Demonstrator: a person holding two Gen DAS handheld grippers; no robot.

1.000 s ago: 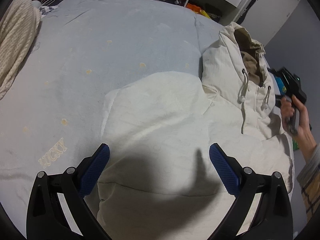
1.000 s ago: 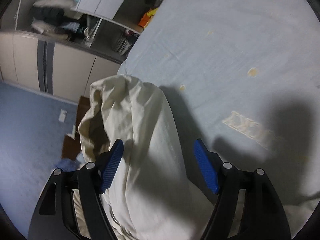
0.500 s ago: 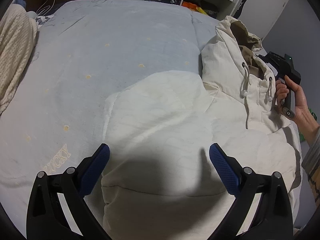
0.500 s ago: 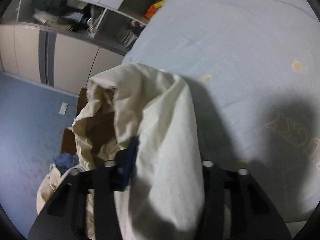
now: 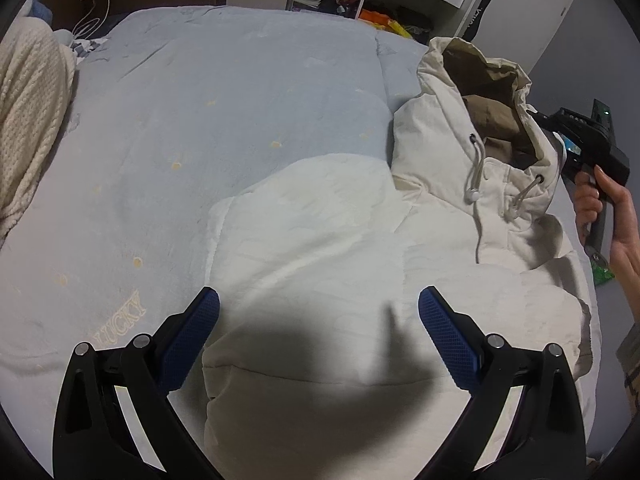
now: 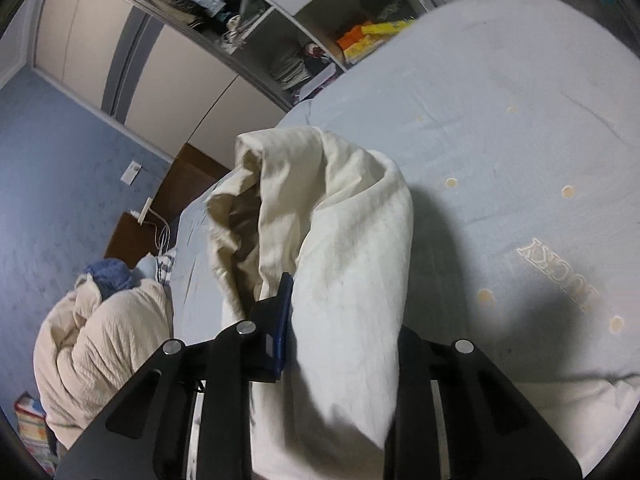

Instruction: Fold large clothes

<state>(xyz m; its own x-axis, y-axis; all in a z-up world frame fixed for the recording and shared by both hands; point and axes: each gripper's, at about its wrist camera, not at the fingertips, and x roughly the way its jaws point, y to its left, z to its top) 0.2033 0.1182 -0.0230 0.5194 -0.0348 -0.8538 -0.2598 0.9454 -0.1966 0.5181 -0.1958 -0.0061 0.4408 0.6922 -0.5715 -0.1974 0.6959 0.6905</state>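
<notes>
Cream hooded cotton jacket (image 5: pixel 360 260) on pale-blue bed (image 5: pixel 200 120) | right tongs (image 6: pixel 340 320) closing, pinching hood | left tongs (image 5: pixel 318 336) gaped, empty | next: fold hood inward.

Cream hood (image 6: pixel 332 216) in closing right gripper (image 6: pixel 340 320)

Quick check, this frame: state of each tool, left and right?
Left tool: open, holding nothing, above the cream jacket.
Right tool: jaws closing on the jacket's hood, cloth between its pads.
</notes>
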